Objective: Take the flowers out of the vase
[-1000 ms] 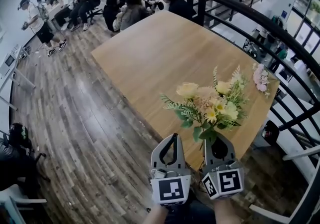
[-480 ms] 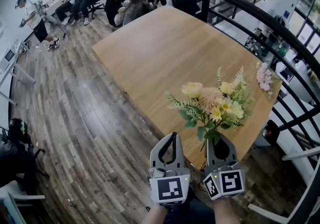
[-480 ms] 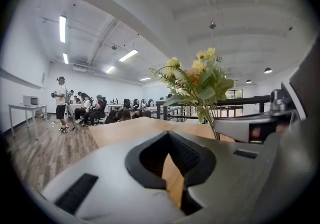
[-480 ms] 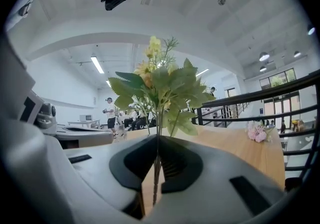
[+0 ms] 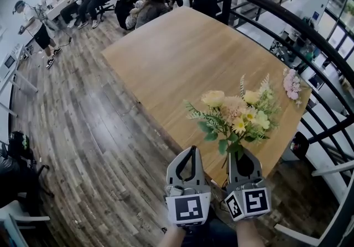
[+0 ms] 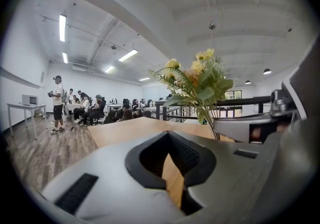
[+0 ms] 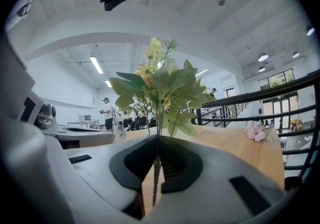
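1. A bouquet [image 5: 235, 116] of yellow and cream flowers with green leaves stands upright in the right gripper [image 5: 239, 152], over the near end of a long wooden table [image 5: 182, 58]
2. The right gripper view shows the jaws closed narrowly on the bouquet's thin green stems [image 7: 156, 178]. The stems run straight up between the pads, and leaves and blooms fan out above them
3. The left gripper [image 5: 193, 150] sits just beside the right one, at about the same height and pointing the same way. Its own view shows the jaws drawn together to a thin slit, with only the tabletop showing through and nothing held
4. From the left gripper view the bouquet rises to the right of the jaws, next to the grey body of the right gripper
5. A small cluster of pink flowers [image 5: 290, 84] lies apart on the table's right edge, near a black railing [image 5: 287, 25]
6. The tabletop between the bouquet and the far end is bare wood
7. A group of seated people [image 5: 149, 3] gathers at the far end of the table, and another person [image 5: 33, 22] stands on the plank floor [image 5: 94, 130] to the left
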### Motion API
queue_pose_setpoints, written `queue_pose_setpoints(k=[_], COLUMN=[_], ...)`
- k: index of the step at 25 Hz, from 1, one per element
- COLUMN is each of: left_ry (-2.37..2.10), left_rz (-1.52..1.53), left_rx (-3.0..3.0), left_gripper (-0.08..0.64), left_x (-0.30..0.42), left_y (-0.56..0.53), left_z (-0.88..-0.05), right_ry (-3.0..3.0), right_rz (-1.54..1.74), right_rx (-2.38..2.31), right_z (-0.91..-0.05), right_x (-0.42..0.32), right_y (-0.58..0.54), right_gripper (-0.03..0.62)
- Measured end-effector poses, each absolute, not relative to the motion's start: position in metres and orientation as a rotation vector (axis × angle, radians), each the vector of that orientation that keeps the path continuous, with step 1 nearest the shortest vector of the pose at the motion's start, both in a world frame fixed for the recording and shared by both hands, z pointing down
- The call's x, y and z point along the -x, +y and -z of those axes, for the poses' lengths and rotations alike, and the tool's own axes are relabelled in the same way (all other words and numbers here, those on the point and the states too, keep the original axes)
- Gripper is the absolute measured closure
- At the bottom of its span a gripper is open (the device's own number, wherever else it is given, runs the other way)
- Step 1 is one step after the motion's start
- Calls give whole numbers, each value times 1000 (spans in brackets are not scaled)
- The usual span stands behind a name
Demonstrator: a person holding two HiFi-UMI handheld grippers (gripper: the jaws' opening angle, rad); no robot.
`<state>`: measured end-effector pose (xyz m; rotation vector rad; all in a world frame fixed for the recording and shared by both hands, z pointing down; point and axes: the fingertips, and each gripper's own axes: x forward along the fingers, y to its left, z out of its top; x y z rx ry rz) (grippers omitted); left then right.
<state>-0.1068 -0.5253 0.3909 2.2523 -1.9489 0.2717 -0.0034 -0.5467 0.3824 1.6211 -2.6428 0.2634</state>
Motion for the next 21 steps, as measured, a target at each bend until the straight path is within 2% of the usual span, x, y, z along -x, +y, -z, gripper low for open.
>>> queue_pose_setpoints(k=[21], left_ry=[-1957], left_rz=[-260], left_rx=[-2268], left_gripper=[528], left_x=[101], left_y=[-520], left_z=[-376], right_ry=[-2662], right_rz=[-258], right_rx=[-1626], right_z=[-366], right_x=[0], right_y=[-541], right_gripper=[568])
